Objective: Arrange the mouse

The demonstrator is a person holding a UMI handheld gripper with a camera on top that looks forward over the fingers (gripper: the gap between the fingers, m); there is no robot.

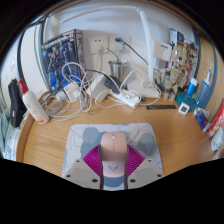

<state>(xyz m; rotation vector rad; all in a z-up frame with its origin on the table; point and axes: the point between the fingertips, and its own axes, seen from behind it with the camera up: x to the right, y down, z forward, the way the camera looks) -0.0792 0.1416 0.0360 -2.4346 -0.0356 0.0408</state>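
Observation:
A pale pink mouse [114, 152] sits between my gripper's [113, 163] two fingers, its nose pointing away from me. Both magenta pads [94, 158] press against its sides, so the gripper is shut on it. Under and around the mouse lies a grey mouse mat [146, 143] on the wooden desk [50, 138]. I cannot tell whether the mouse rests on the mat or is held just above it.
A white power strip [128, 98] and tangled white cables lie beyond the mat. A circuit board panel [62, 55] stands at the back left. A white bottle with a red cap [33, 104] lies at the left. Bottles and clutter [190, 95] stand at the right.

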